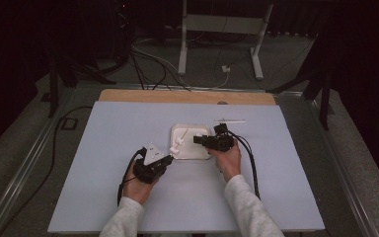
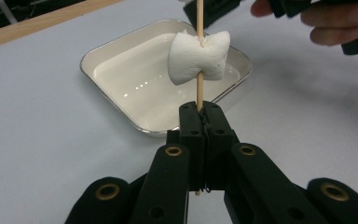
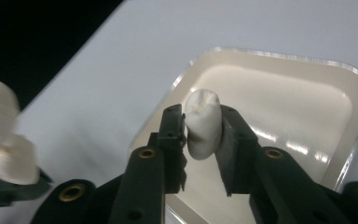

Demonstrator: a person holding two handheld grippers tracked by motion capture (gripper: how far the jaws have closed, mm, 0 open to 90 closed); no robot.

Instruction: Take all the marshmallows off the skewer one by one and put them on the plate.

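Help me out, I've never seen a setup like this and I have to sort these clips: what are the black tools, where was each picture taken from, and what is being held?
A person sits at a table covered by a pale sheet and holds a hand-worked two-jaw tool in each hand. The high view looks down from above. The other two pictures come from cameras riding on the tools, looking along their black jaws.

The left gripper is clamped on a thin wooden skewer with one marshmallow threaded on it, standing in front of a shallow white tray. The right gripper has a second marshmallow between its jaws above that tray; whether the pads press on it is unclear. Another skewer lies beyond the tray.
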